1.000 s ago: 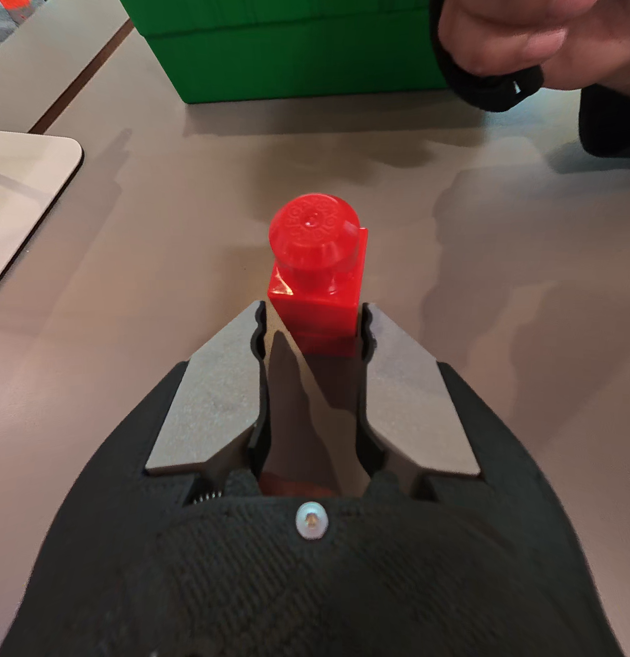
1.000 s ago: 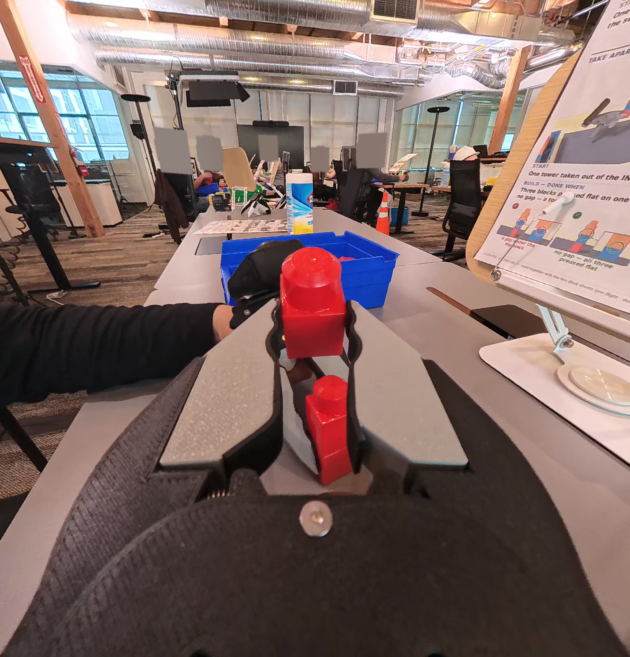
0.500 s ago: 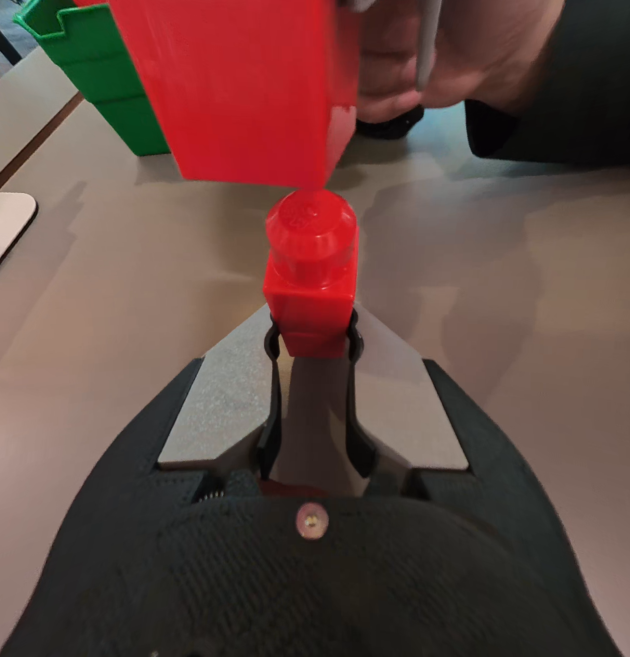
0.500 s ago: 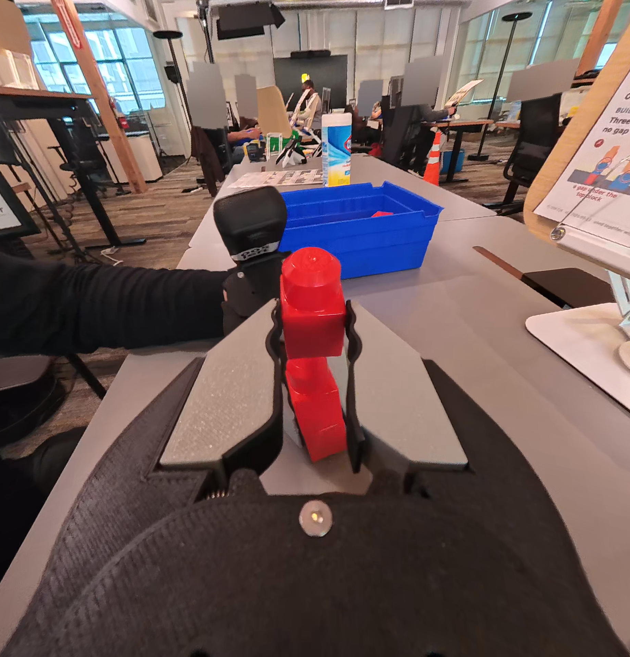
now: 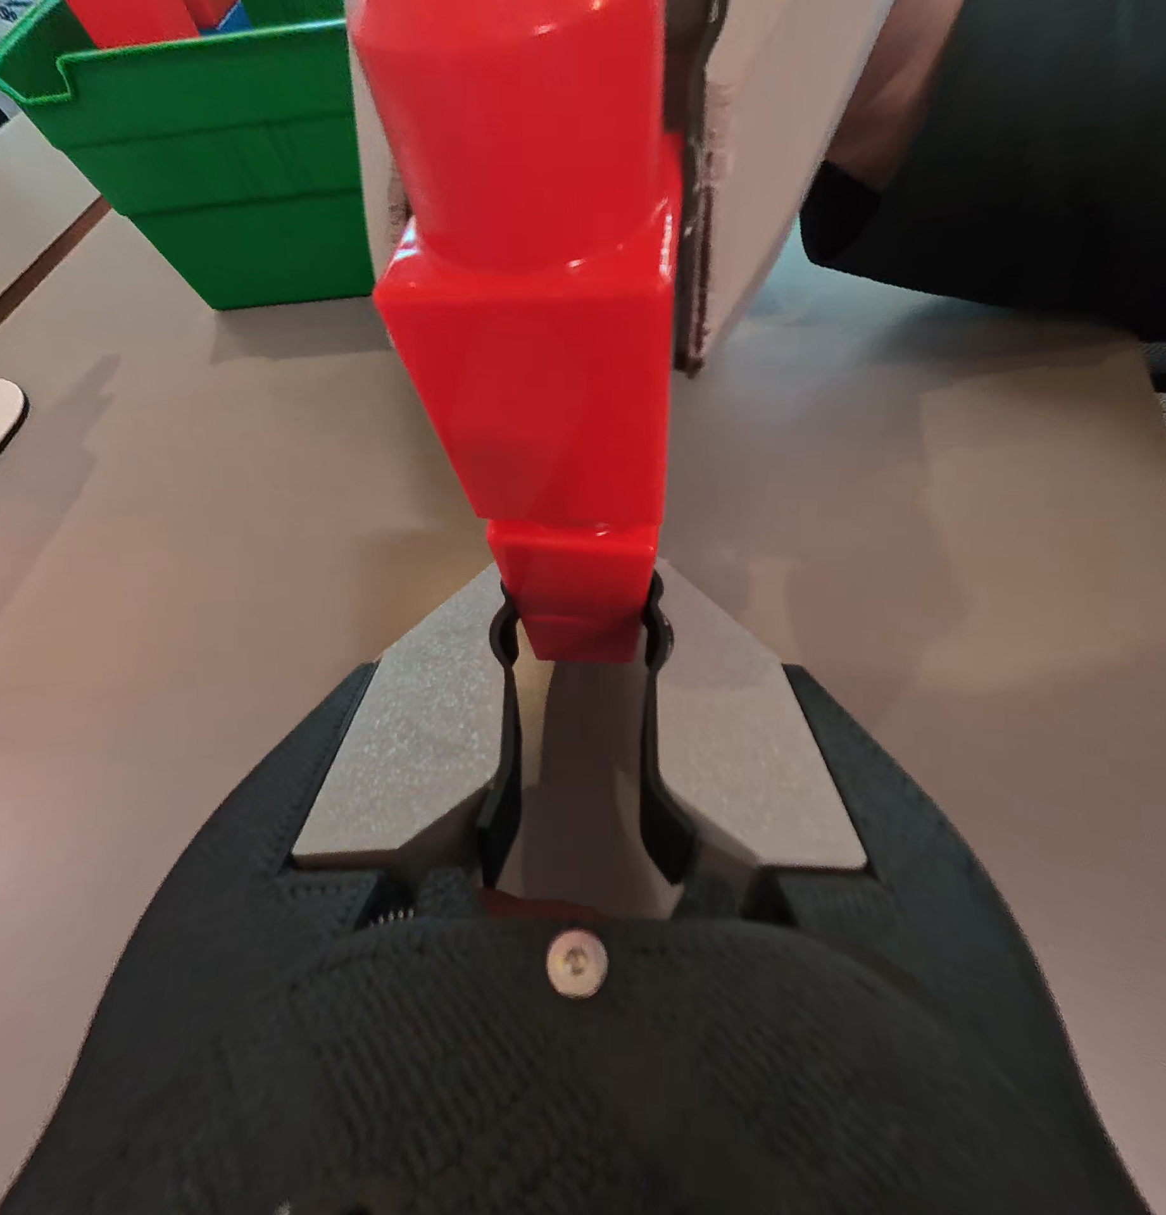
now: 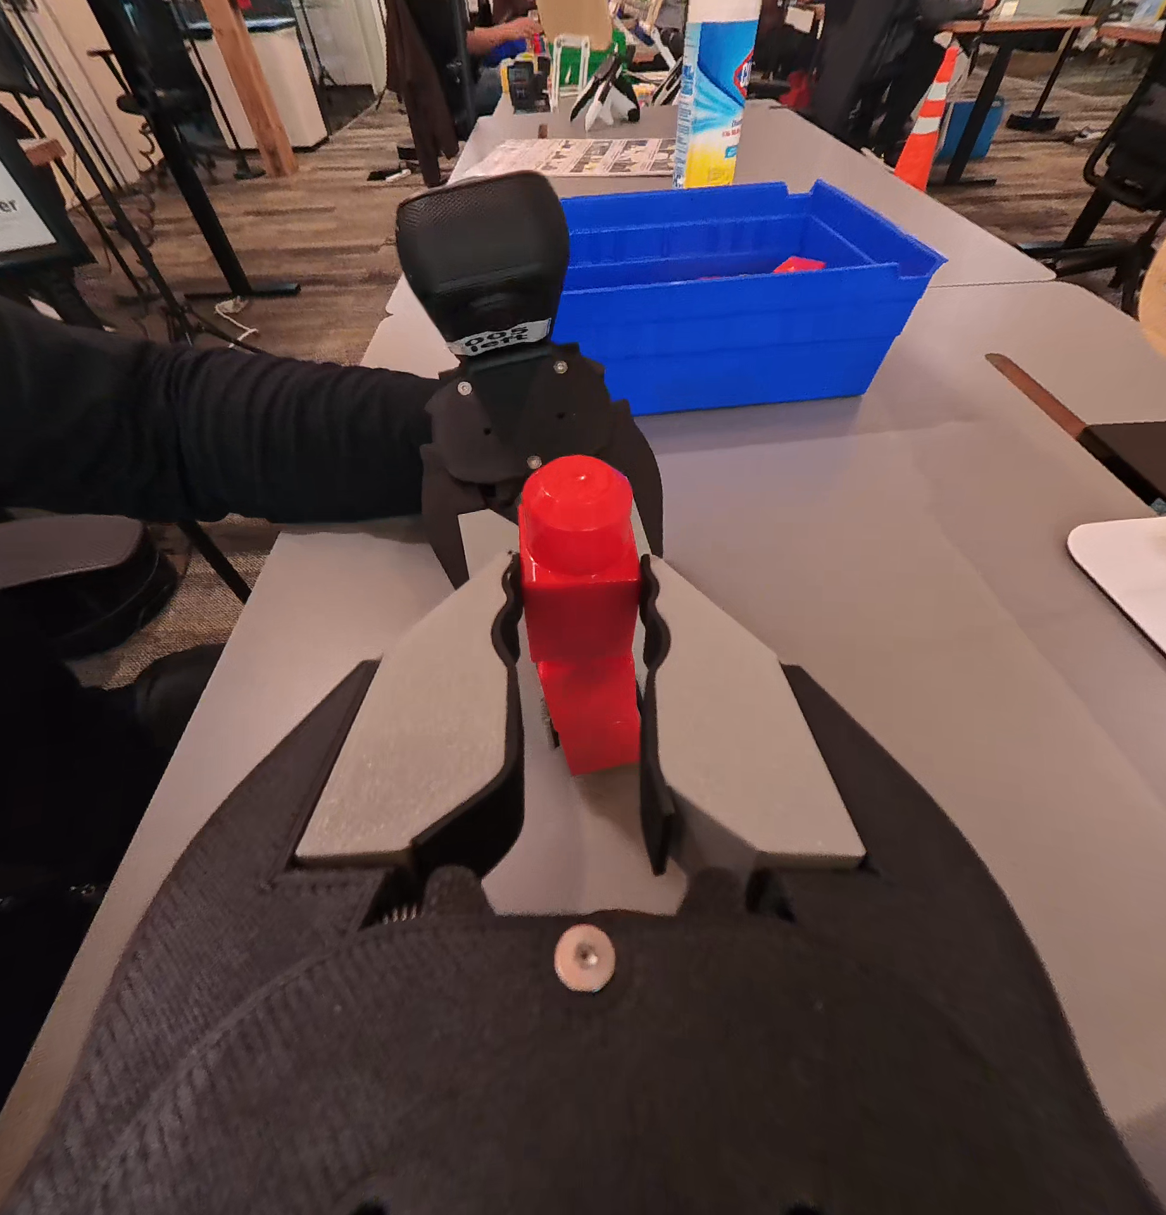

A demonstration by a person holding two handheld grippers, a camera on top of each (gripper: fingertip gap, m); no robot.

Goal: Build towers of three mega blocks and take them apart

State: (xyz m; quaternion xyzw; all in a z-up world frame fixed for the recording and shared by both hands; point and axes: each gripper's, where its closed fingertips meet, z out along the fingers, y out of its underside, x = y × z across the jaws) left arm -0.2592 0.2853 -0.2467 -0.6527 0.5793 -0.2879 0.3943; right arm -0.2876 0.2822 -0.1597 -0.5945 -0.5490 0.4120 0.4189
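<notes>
Grey tables [image 6: 830,473] stand over patterned carpet [image 6: 291,217], with a wooden post [image 6: 248,85] and, seemingly, office chairs [image 6: 1139,151] behind.

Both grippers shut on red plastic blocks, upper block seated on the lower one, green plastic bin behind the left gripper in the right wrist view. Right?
Nearly. In the right wrist view the bin behind the left gripper is the blue plastic bin, not green; the green plastic bin shows in the left wrist view. Rest holds: right gripper shut on the upper red block, left on the lower red block.

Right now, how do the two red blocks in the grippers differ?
The upper red block is pinched by the right gripper, stud exposed. The lower red block is pinched by the left gripper, stud hidden beneath the upper one. Both are red single-stud blocks, stacked upright.
</notes>
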